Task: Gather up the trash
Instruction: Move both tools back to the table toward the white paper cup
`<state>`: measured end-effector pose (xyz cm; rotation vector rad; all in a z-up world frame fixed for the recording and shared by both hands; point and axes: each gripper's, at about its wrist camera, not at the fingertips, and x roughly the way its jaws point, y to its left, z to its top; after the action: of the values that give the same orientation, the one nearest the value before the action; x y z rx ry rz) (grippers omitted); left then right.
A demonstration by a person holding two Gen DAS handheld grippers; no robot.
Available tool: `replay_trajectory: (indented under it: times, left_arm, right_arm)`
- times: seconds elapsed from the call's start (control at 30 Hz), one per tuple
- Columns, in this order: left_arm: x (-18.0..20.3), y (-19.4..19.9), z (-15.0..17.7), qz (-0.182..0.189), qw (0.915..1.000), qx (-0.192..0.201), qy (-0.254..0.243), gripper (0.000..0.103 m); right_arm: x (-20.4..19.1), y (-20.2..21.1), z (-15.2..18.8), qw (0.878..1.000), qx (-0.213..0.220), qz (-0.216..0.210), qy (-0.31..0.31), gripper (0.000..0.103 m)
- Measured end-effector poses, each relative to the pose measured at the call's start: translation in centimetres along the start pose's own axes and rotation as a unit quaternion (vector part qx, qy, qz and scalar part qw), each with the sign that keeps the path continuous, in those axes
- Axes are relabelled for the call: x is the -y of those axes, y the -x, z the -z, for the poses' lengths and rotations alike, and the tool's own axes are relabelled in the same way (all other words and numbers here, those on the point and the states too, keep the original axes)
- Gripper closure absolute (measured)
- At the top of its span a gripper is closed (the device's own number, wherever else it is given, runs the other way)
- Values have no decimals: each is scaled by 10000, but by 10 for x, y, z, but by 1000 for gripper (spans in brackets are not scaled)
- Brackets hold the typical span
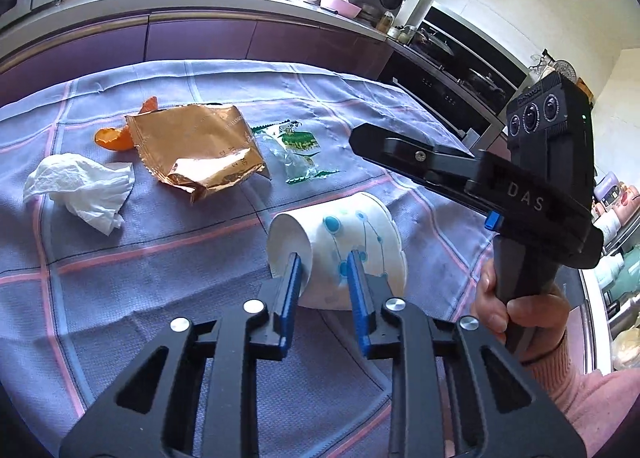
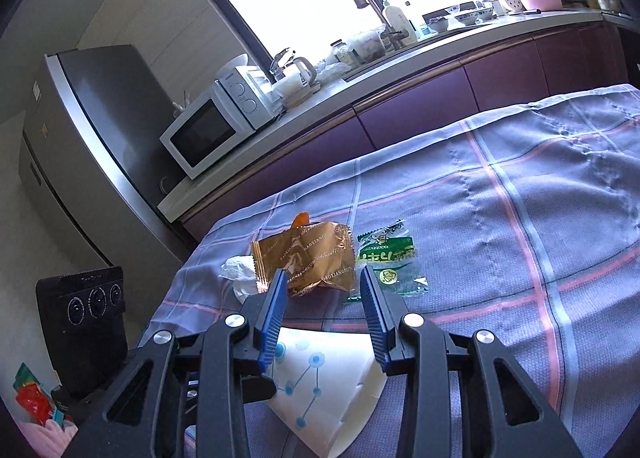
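Left wrist view: my left hand-held gripper (image 1: 323, 270) was clamped on the paper cup (image 1: 340, 254), which lay on its side on the table (image 1: 160, 338). One pad sat inside the mouth at the rim, the other pressed the outer wall. The risk here was a crushed wall. Thin paper pinched at the rim could fold, and the cup could then pivot and slip out when lifted. My right hand-held gripper (image 1: 360, 141) hung above the table past the cup. A careless swing of either tool could have knocked the two together.

The gold wrapper (image 1: 200, 149), the tissue (image 1: 80, 189), the orange peel (image 1: 116, 133) and the green-printed clear wrapper (image 1: 296, 153) lay apart on the cloth beyond the cup, none yet collected.

Right wrist view: my right hand-held gripper (image 2: 324, 286) stood part-open with nothing between its pads, aimed at the gold wrapper (image 2: 308, 262). The cup (image 2: 320, 390) lay directly below it. Descending from there could have struck the cup. A grab at the crinkled foil could also have caught only an edge, or dragged the green-printed wrapper (image 2: 388, 266) just beside it.
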<state>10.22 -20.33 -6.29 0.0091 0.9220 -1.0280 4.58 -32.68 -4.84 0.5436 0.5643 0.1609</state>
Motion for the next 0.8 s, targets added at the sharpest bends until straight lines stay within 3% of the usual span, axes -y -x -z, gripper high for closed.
replay_trajectory:
  times: [0.33,0.47,0.57,0.8]
  left_arm:
    - [-16,31,9,-9,9994,271,205,86]
    - [-30,55,15,-160,9985,423,304,86]
    - [-43,74,21,-306,9971,548,439,86]
    - [-77,112,37,-583,9915,787,856,86]
  right_arm:
    - [-9,-44,-13,9986,-487,-88,193,65]
    - [-16,-62,-19,9972,-637,-30,379,60]
    - [-18,-76,-22,9964,-720,103,444,48]
    - [-19,-103,-23,9929,-1010,320,548,42]
